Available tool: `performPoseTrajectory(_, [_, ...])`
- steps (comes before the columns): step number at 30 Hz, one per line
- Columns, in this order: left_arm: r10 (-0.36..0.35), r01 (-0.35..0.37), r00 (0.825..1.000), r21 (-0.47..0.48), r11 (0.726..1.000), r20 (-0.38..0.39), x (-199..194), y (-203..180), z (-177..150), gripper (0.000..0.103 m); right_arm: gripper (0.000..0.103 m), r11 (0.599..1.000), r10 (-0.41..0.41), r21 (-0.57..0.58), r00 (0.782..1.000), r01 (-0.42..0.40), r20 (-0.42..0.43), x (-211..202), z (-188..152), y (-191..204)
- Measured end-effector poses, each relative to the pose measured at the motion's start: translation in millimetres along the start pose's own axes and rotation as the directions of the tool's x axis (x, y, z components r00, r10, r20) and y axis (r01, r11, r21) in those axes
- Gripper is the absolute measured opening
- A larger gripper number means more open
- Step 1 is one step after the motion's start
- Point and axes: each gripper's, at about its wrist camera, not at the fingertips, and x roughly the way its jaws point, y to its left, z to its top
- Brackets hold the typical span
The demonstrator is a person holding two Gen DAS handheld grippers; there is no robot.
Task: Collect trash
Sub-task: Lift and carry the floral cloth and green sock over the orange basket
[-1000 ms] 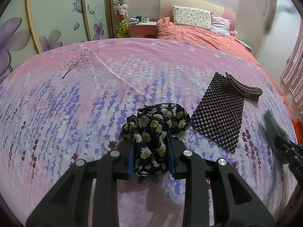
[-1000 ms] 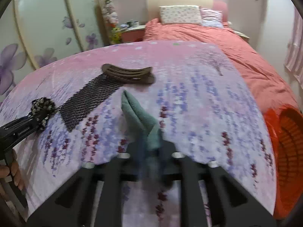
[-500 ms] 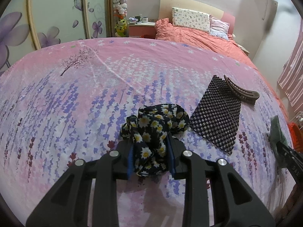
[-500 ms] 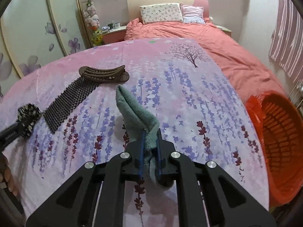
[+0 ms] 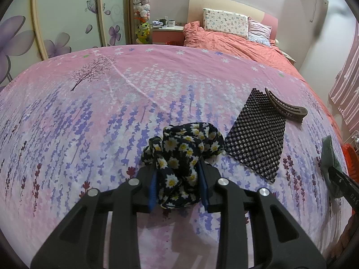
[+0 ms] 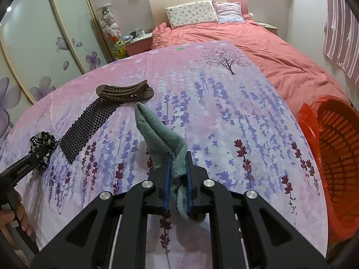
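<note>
My left gripper [image 5: 178,174] is shut on a crumpled black cloth with white daisies [image 5: 182,143], which bulges out ahead of the blue pads over the pink flowered sheet. In the right wrist view that same daisy cloth [image 6: 42,142] and the left gripper [image 6: 39,154] show at the far left. My right gripper [image 6: 178,168] is shut on a folded teal towel [image 6: 160,132] that sticks up and forward from the pads. The teal towel [image 5: 329,151] also appears at the right edge of the left wrist view.
A black mesh mat [image 5: 255,132] and a brown hair clip [image 5: 285,107] lie on the sheet to the right of the daisy cloth. An orange basket [image 6: 336,148] lined with a red bag stands off the right edge. A coral bed [image 6: 258,44] with pillows lies beyond.
The right gripper has rolled and shifted with the towel, so the orange basket has come further into its view. The left gripper has kept still with the daisy cloth.
</note>
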Motion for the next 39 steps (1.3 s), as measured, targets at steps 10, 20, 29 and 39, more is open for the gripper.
performPoseTrajectory(10, [-0.046,0.046,0.999,-0.016,0.999,0.017,-7.9,0.6,-4.8,0.018,0.009,1.0,-0.001,-0.011,1.0,0.001,0.007,-5.9,-2.6,-5.6])
performPoseTrajectory(20, [-0.098,0.098,0.992,0.007,0.995,0.085,-68.0,-25.3,-7.3,0.017,0.009,0.999,0.024,0.041,0.995,-0.028,0.101,-76.0,-2.7,-32.5])
performPoseTrajectory(29, [-0.173,0.16,0.975,0.101,0.982,0.141,-121.5,-86.2,-3.6,0.017,0.009,0.999,0.001,0.049,0.978,-0.011,0.206,-131.3,0.0,-51.4])
performPoseTrajectory(39, [-0.284,0.251,0.949,0.214,0.944,0.135,-149.1,-170.7,-8.0,0.017,0.009,0.994,-0.04,0.107,0.96,0.011,0.277,-165.2,-1.3,-95.4])
